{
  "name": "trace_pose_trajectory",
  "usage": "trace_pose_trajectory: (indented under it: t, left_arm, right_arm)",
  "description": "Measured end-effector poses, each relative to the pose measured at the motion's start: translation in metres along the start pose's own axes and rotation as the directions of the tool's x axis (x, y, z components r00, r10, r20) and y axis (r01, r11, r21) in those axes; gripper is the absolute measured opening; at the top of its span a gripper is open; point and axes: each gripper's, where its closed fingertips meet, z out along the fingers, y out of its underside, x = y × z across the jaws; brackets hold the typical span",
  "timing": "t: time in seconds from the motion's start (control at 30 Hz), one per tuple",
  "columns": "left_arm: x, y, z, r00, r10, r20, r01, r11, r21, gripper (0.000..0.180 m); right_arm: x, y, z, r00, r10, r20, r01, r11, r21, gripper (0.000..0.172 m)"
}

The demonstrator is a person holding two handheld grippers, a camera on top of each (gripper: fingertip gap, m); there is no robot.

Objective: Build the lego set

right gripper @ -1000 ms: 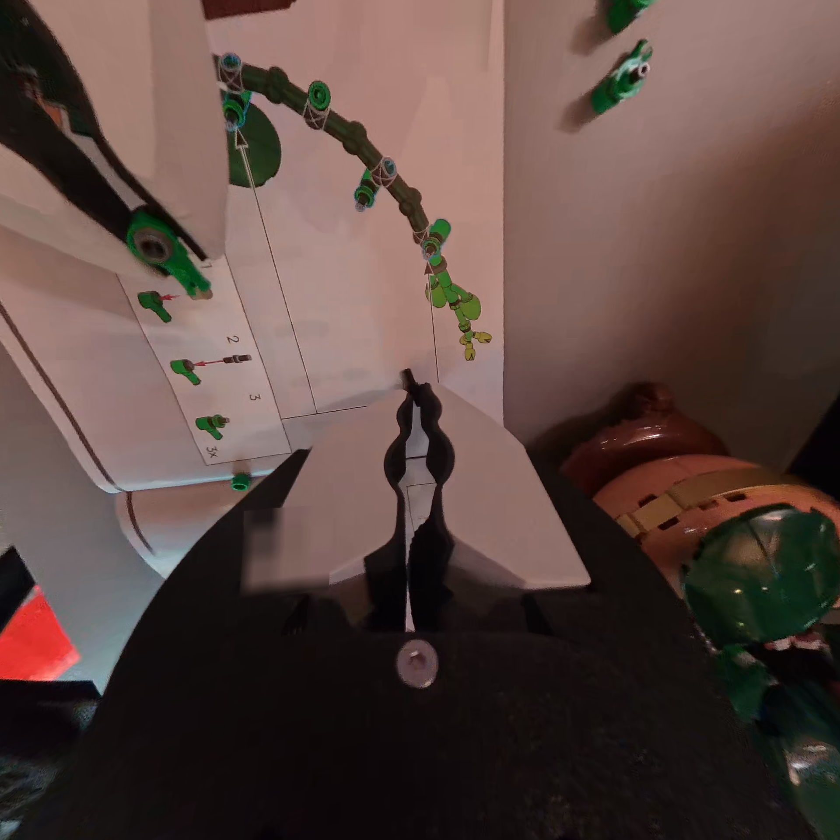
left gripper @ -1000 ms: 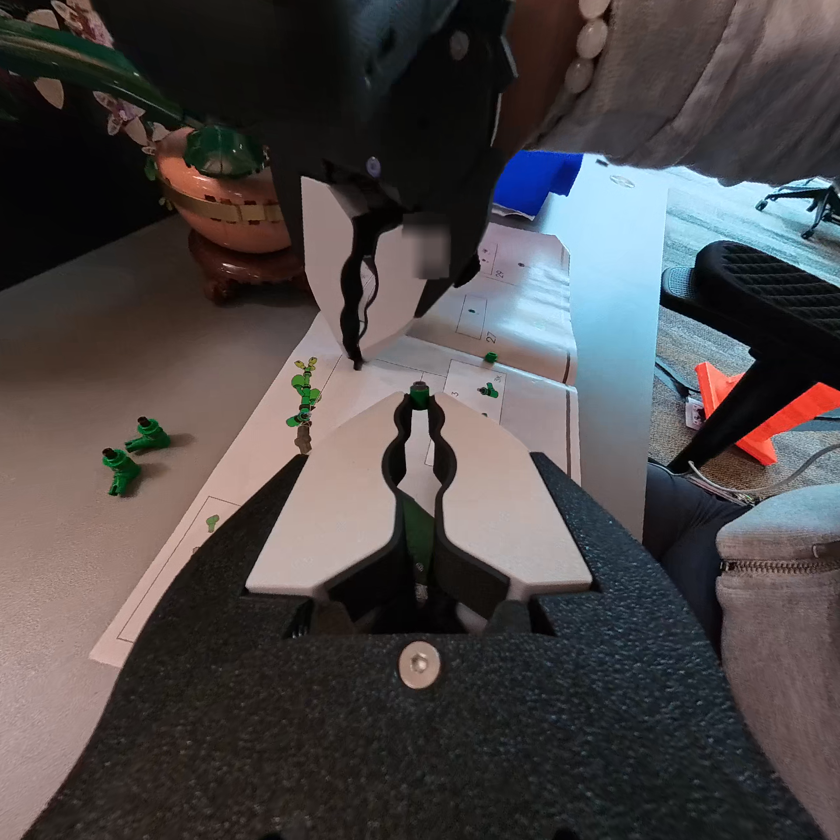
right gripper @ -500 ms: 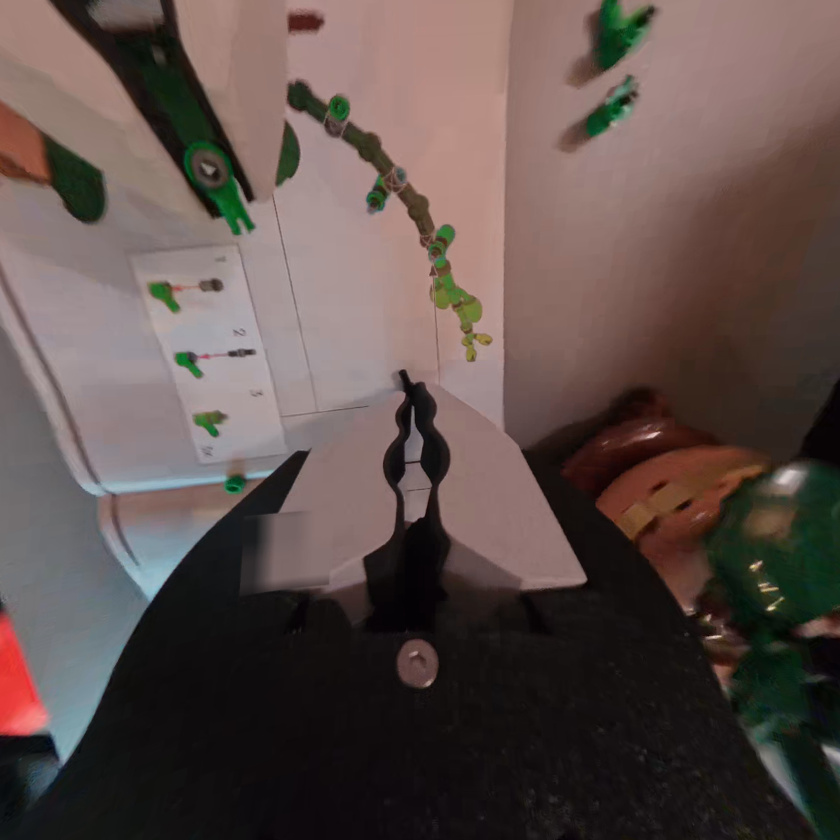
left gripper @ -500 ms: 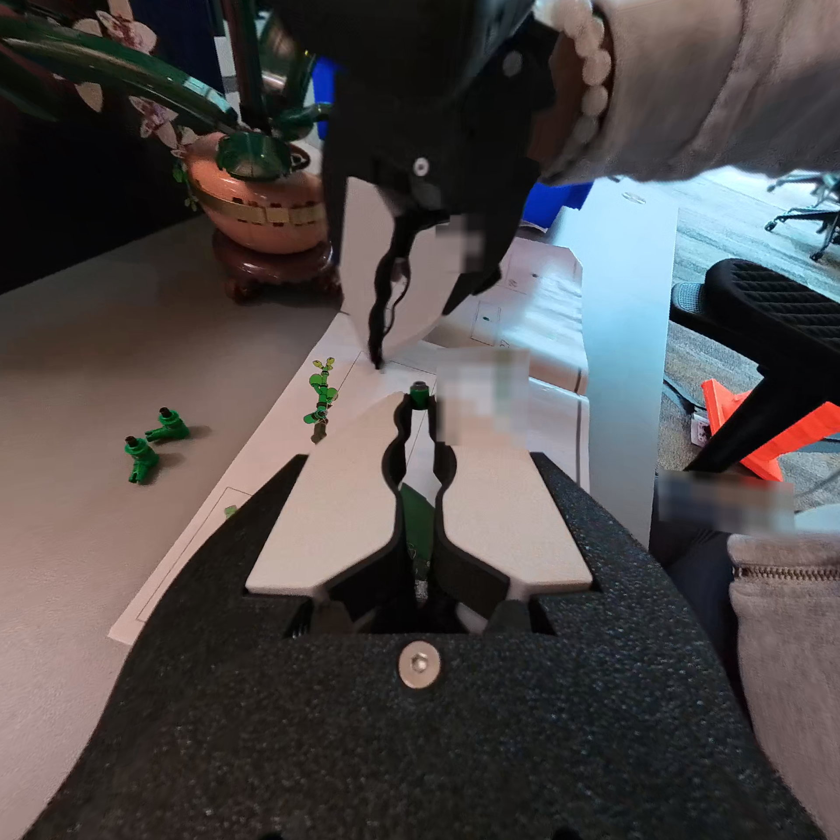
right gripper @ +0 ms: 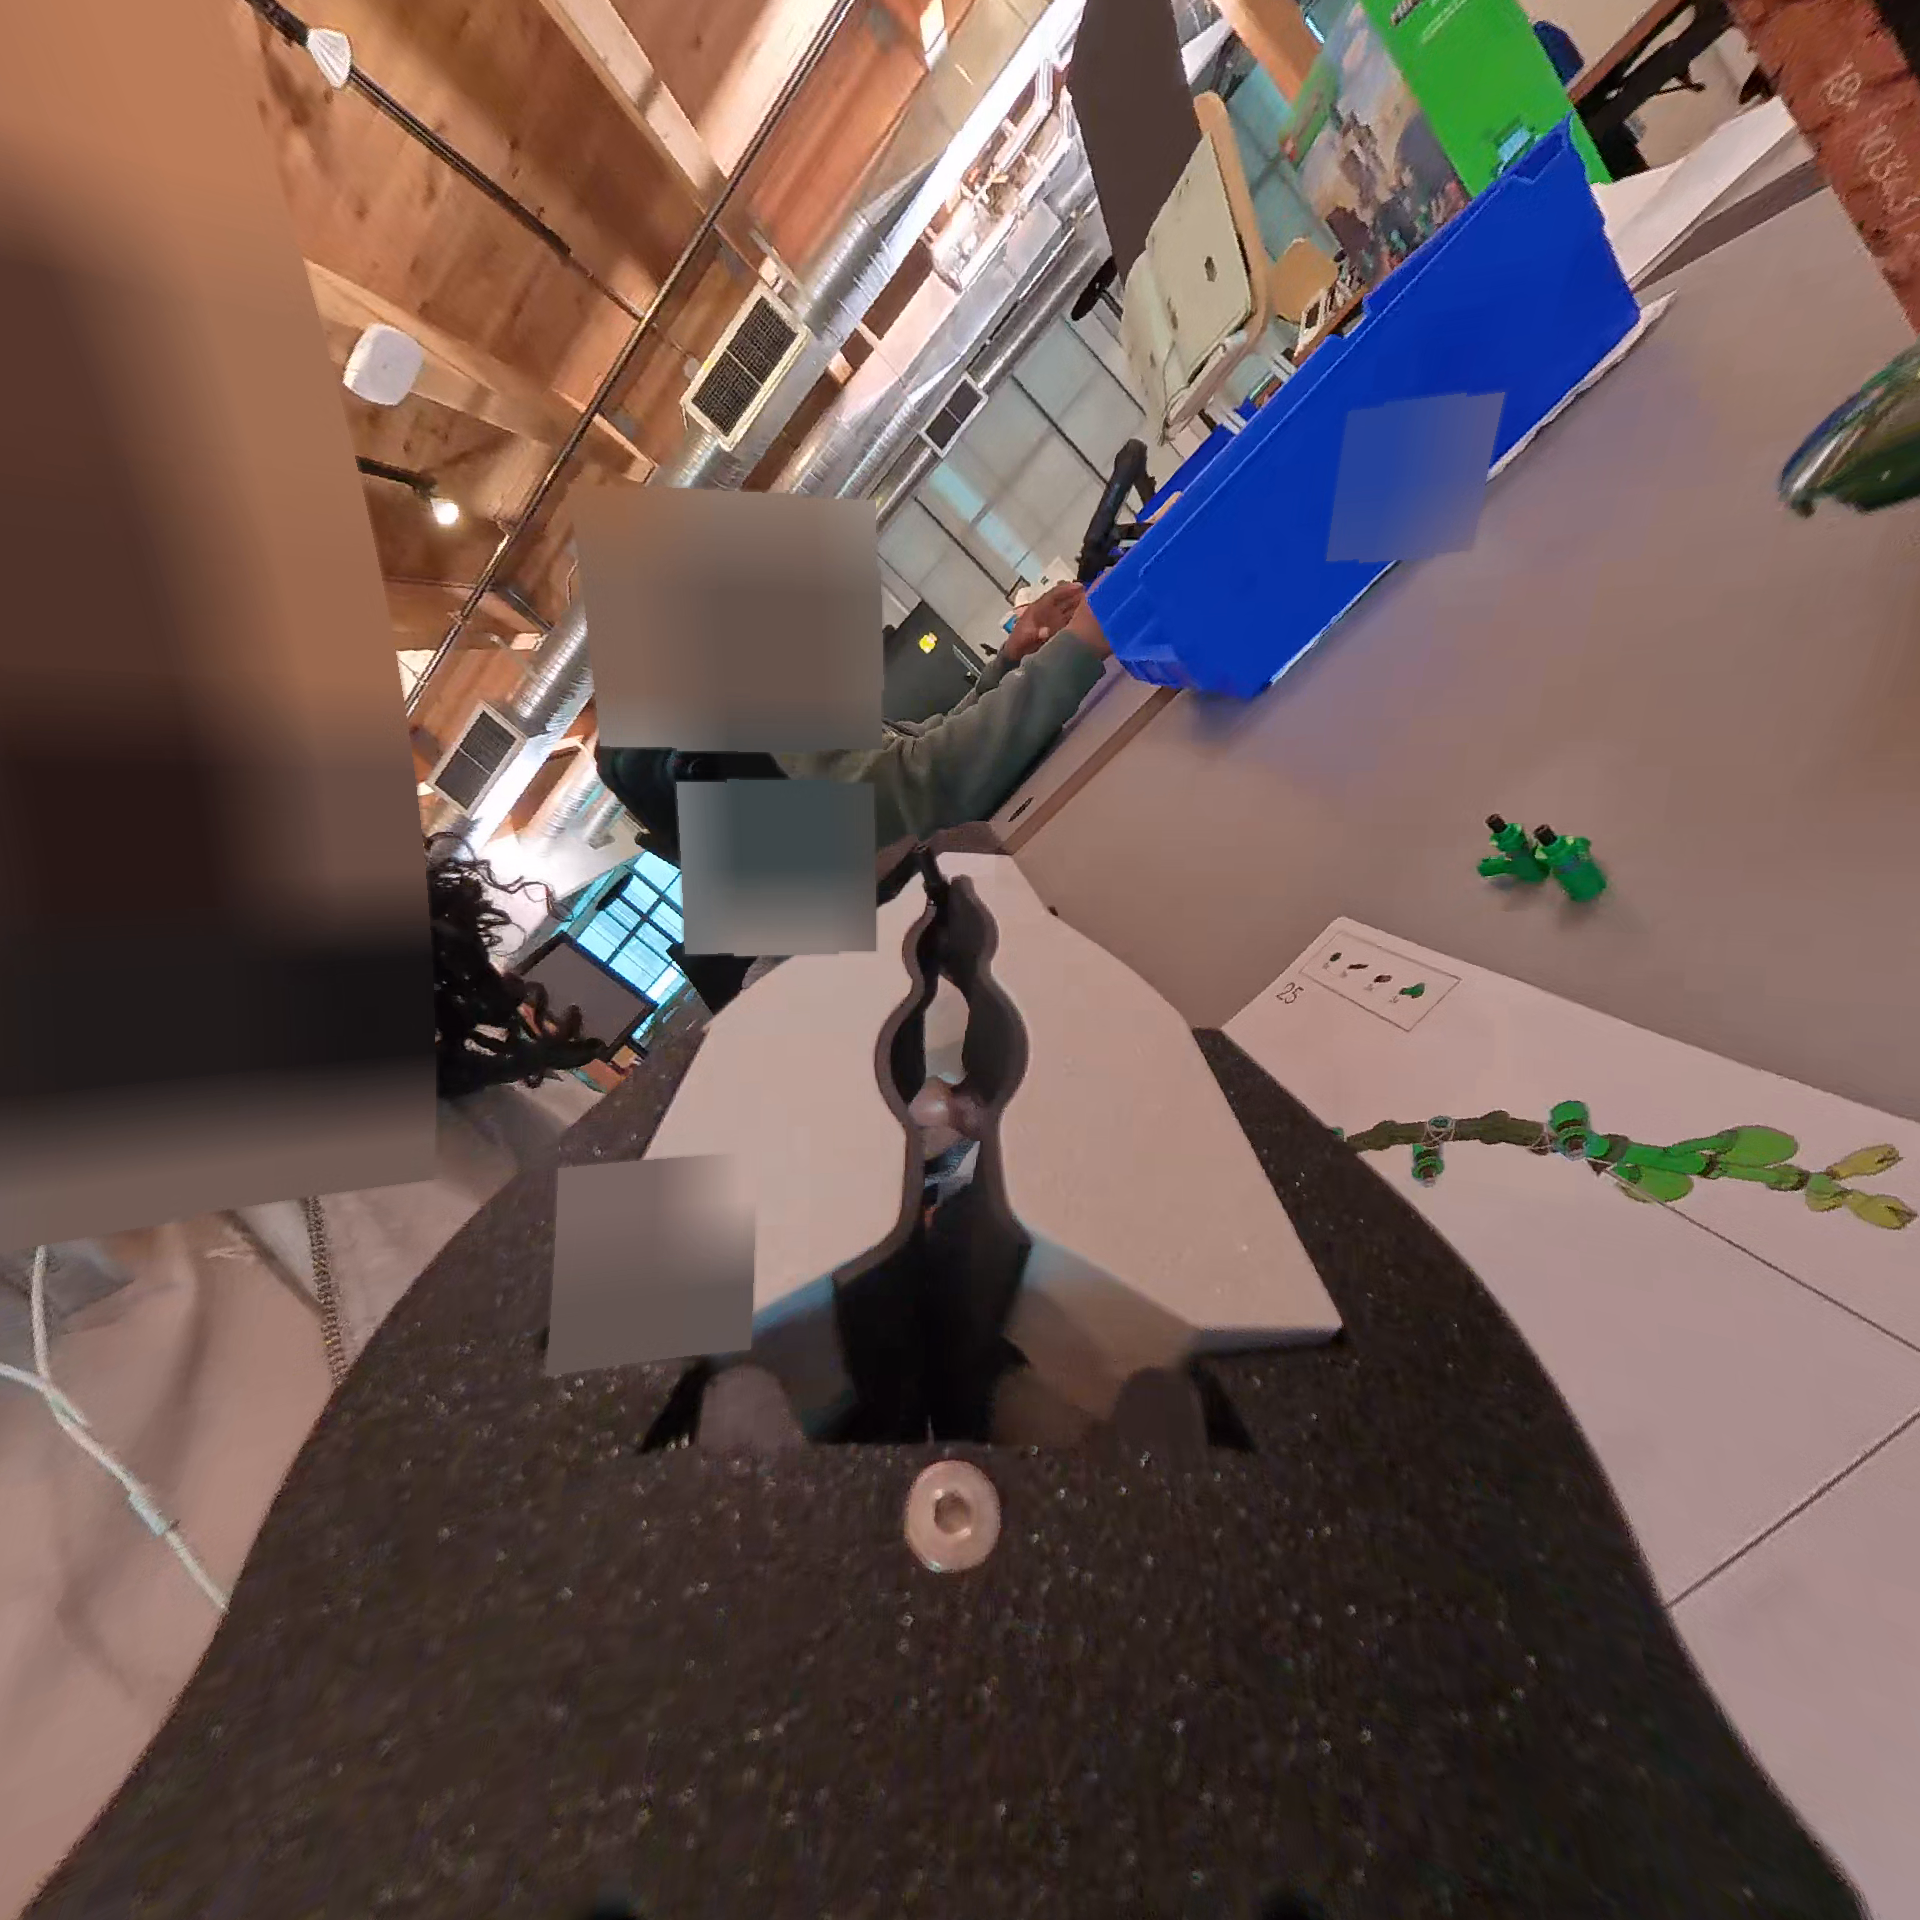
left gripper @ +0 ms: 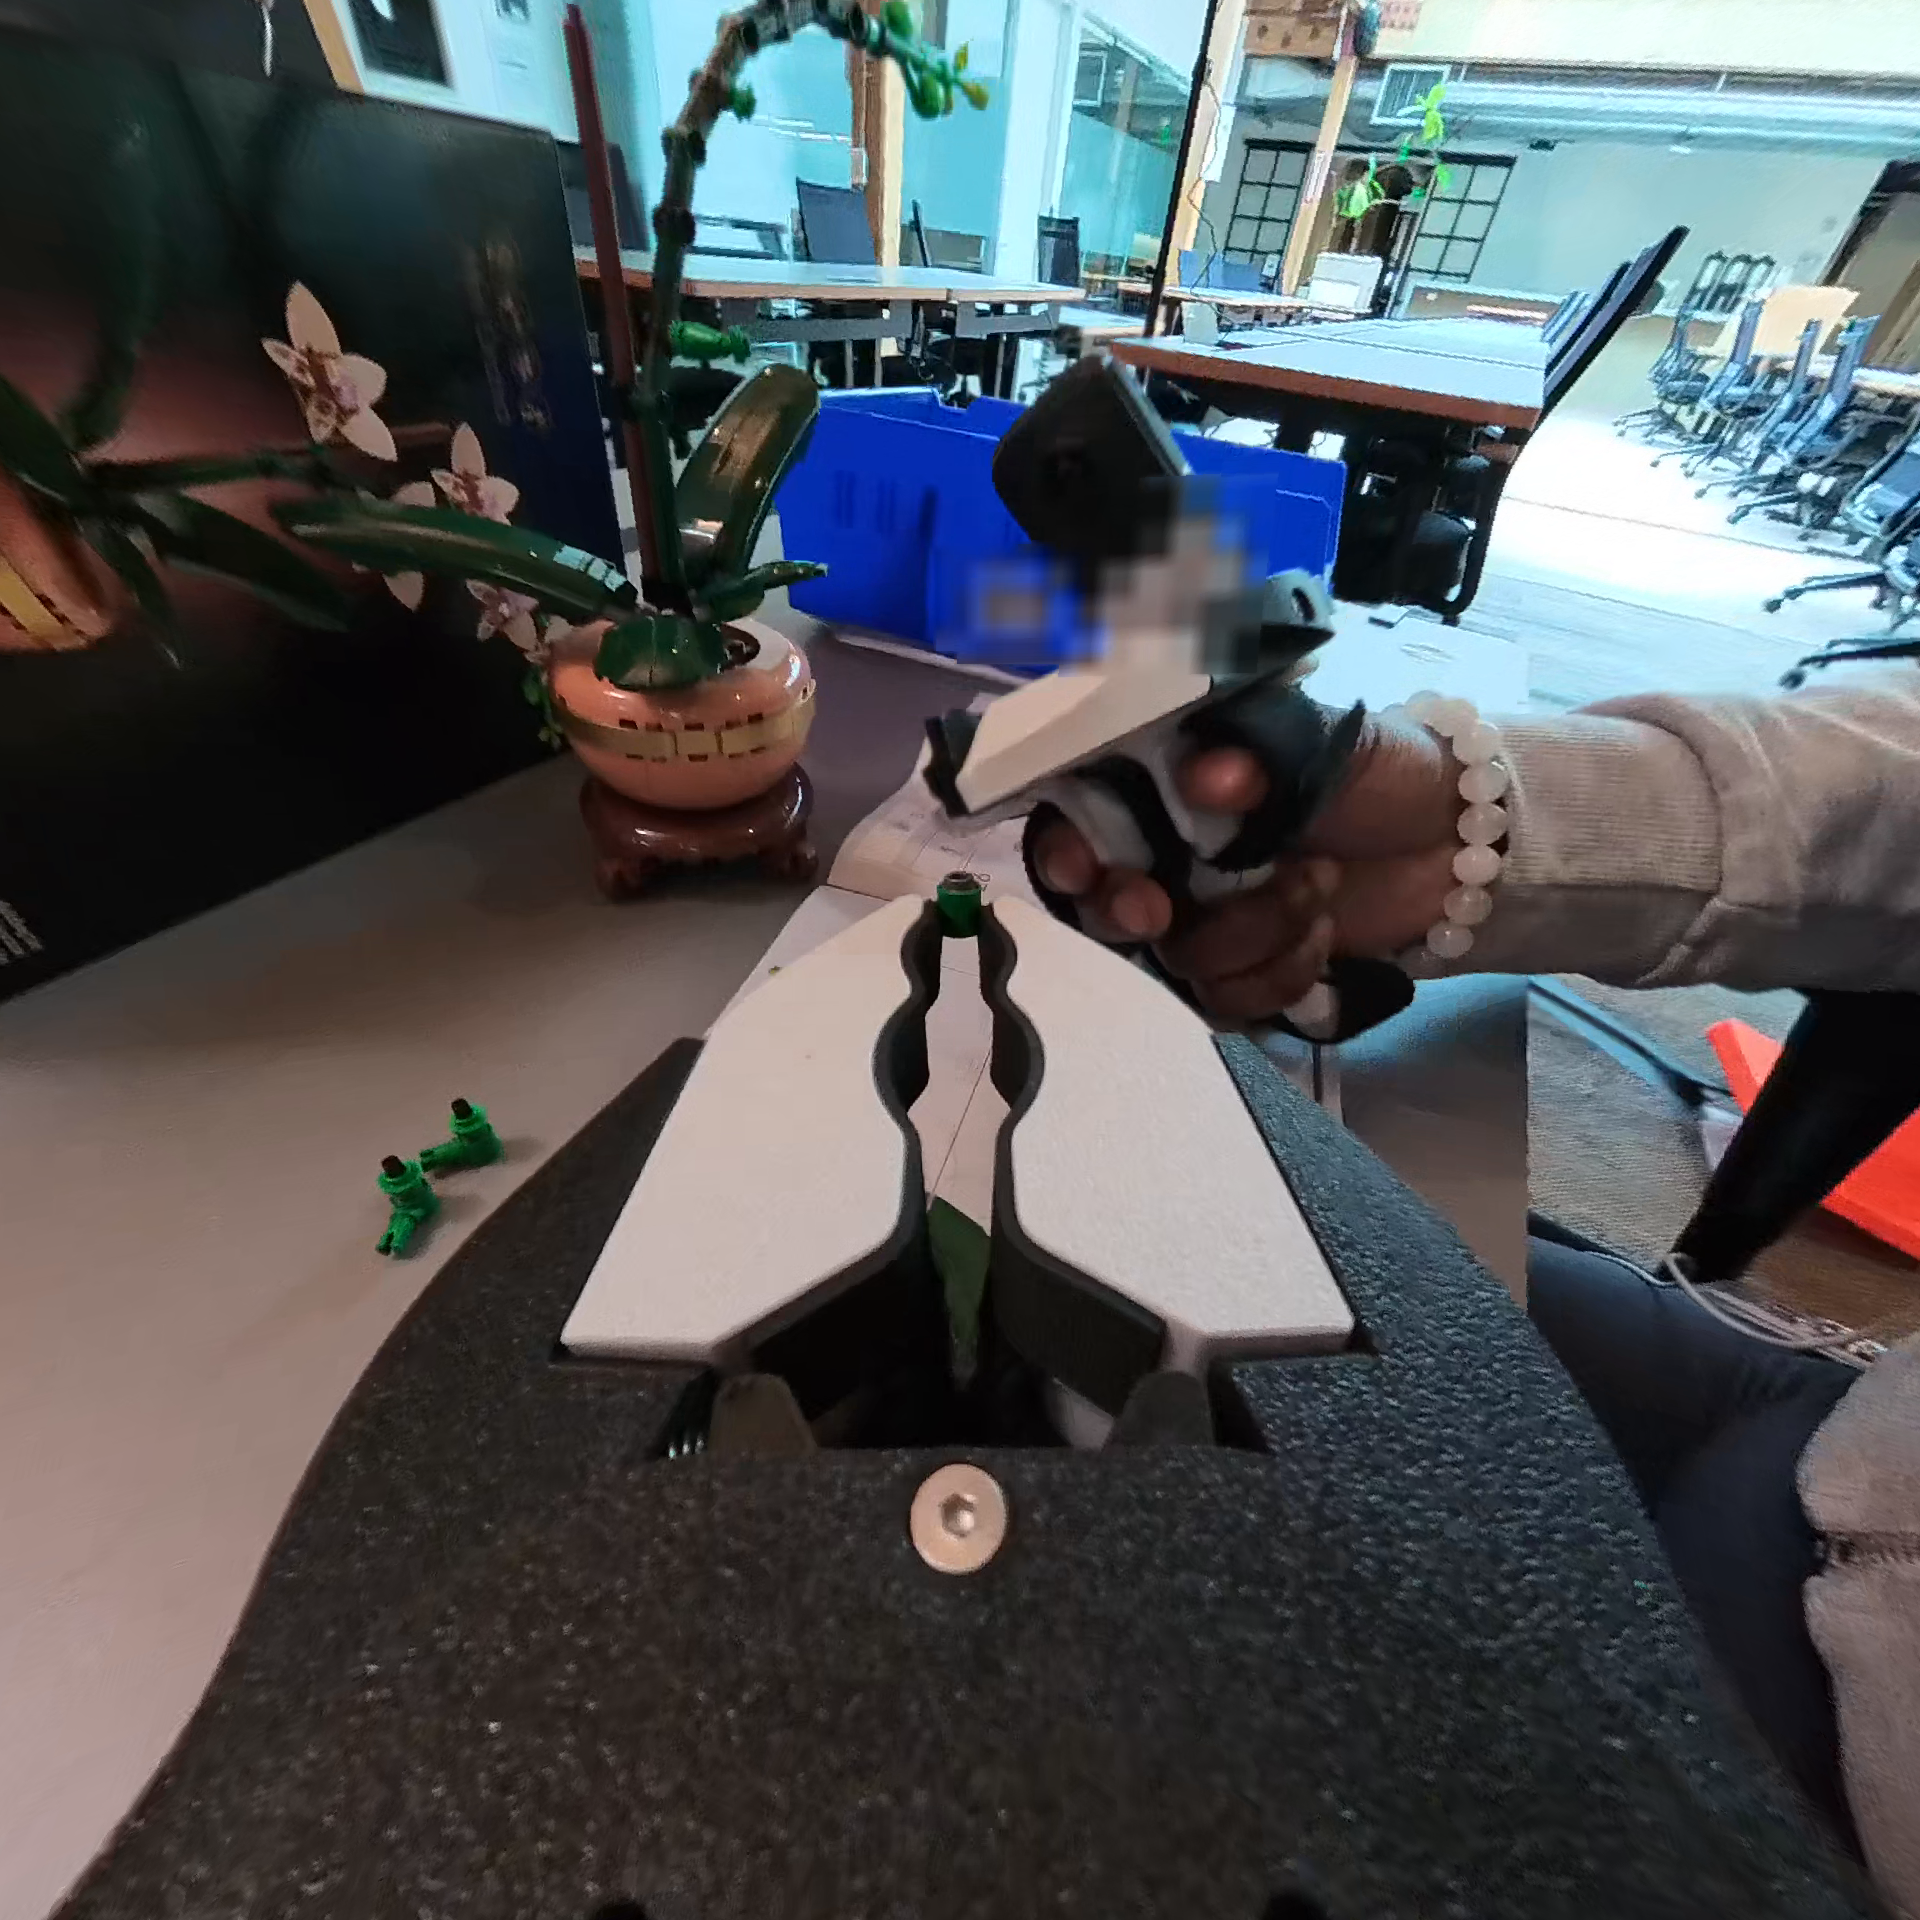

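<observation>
Left gripper [left gripper: 958, 925]: clenched on a small green peg [left gripper: 958, 916]. Both fingertips are seen pressed against its sides; its hollow dark end projects just beyond the tips. The peg is thus held aloft, above the near edge of the instruction sheet [left gripper: 896, 847], not resting on the table [left gripper: 312, 1018].

Right gripper [right gripper: 940, 894]: the tips are nearly closed on a thin dark pin [right gripper: 928, 868], whose end juts past them. In the left wrist view this gripper [left gripper: 940, 769] is seen to the right and farther off, raised and tilted, gripped by a hand [left gripper: 1236, 883] with a bead bracelet; its tip contents are not made out there.

Two more green pegs [left gripper: 431, 1169] lie together on the table to the left, well apart from both grippers. A brick-built orchid in a pink pot [left gripper: 681, 707] stands at the far left; a blue bin [left gripper: 904, 520] is behind it.

Handling, as judged: the peg is taken to be hard moulded plastic, very light, stiff, smooth and rather slippery. A pinch across its round barrel, as now, leaves the open end free but could let it roll or pop out if squeezed off-centre. The pin is judged thin and easily dropped; it is best held near mid-length.
</observation>
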Motion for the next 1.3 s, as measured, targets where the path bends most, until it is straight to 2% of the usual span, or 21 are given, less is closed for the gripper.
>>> trace_pose_trajectory:
  t: [0.03, 0.1, 0.17, 0.2, 0.23, 0.27, 0.3, 0.33, 0.37, 0.4, 0.43, 0.5, 0.57, 0.67, 1.03, 1.3]
  left_arm:
    - [0.001, 0.0, 0.0, 1.0, 0.019, 0.004, -0.019, 1.0, -0.001, 0.006]
    - [0.0, 0.003, 0.0, 0.998, 0.053, 0.013, -0.053, 0.998, -0.025, 0.006]
    - [-0.003, 0.008, -0.001, 0.994, 0.102, 0.028, -0.1, 0.993, -0.065, 0.006]
    - [-0.003, 0.01, -0.001, 0.992, 0.121, 0.023, -0.118, 0.989, -0.09, 0.006]
    - [-0.001, 0.014, -0.001, 0.994, 0.113, 0.003, -0.112, 0.986, -0.12, 0.006]
    - [0.003, 0.02, 0.0, 0.997, 0.07, -0.026, -0.073, 0.984, -0.161, 0.006]
    - [0.009, 0.027, 0.002, 0.998, -0.002, -0.067, -0.012, 0.978, -0.207, 0.007]
    - [0.015, 0.034, 0.003, 0.99, -0.086, -0.11, 0.057, 0.969, -0.241, 0.006]
    - [0.02, 0.035, 0.004, 0.977, -0.161, -0.142, 0.12, 0.959, -0.258, 0.006]
    - [0.025, 0.035, 0.004, 0.961, -0.217, -0.173, 0.167, 0.95, -0.265, 0.006]
    - [0.028, 0.035, 0.003, 0.945, -0.263, -0.195, 0.204, 0.939, -0.277, 0.006]
    - [0.031, 0.038, 0.002, 0.92, -0.333, -0.209, 0.263, 0.916, -0.303, 0.006]
    - [0.031, 0.036, 0.001, 0.896, -0.385, -0.221, 0.313, 0.902, -0.298, 0.006]
    - [0.031, 0.034, 0.001, 0.874, -0.428, -0.231, 0.361, 0.889, -0.282, 0.006]
    - [0.031, 0.035, 0.002, 0.85, -0.468, -0.242, 0.393, 0.869, -0.299, 0.006]
    - [0.037, 0.041, 0.002, 0.852, -0.46, -0.251, 0.364, 0.864, -0.348, 0.006]
  right_arm:
    - [-0.001, 0.001, 0.0, 1.0, 0.004, 0.01, -0.004, 1.0, 0.006, 0.001]
    - [0.0, 0.003, -0.002, 1.0, -0.017, 0.0, 0.017, 1.0, -0.025, 0.0]
    - [0.004, 0.002, -0.008, 0.981, -0.18, -0.071, 0.169, 0.976, -0.137, 0.001]
    - [0.008, 0.002, -0.013, 0.936, -0.332, -0.119, 0.296, 0.923, -0.246, 0.001]
    - [0.012, -0.001, -0.02, 0.833, -0.533, -0.144, 0.454, 0.81, -0.373, 0.001]
    - [0.012, -0.004, -0.025, 0.659, -0.744, -0.108, 0.611, 0.614, -0.499, 0.001]
    - [0.013, -0.008, -0.029, 0.418, -0.908, -0.029, 0.717, 0.349, -0.604, 0.002]
    - [0.012, -0.013, -0.032, 0.153, -0.985, 0.074, 0.739, 0.065, -0.671, 0.001]
    - [0.01, -0.013, -0.032, -0.082, -0.975, 0.204, 0.697, -0.203, -0.687, 0.002]
    - [0.007, -0.011, -0.031, -0.264, -0.914, 0.309, 0.631, -0.406, -0.661, 0.001]
    - [0.006, -0.005, -0.03, -0.378, -0.84, 0.388, 0.571, -0.542, -0.616, 0.001]
    - [0.01, 0.01, -0.032, -0.488, -0.716, 0.498, 0.471, -0.697, -0.54, 0.001]
    - [0.012, 0.018, -0.033, -0.561, -0.625, 0.543, 0.397, -0.779, -0.486, 0.0]
    - [0.009, 0.026, -0.03, -0.613, -0.552, 0.565, 0.335, -0.83, -0.447, 0.0]
    - [0.008, 0.037, -0.032, -0.639, -0.48, 0.601, 0.291, -0.874, -0.389, 0.001]
    - [0.009, 0.046, -0.032, -0.645, -0.449, 0.618, 0.289, -0.893, -0.346, 0.0]
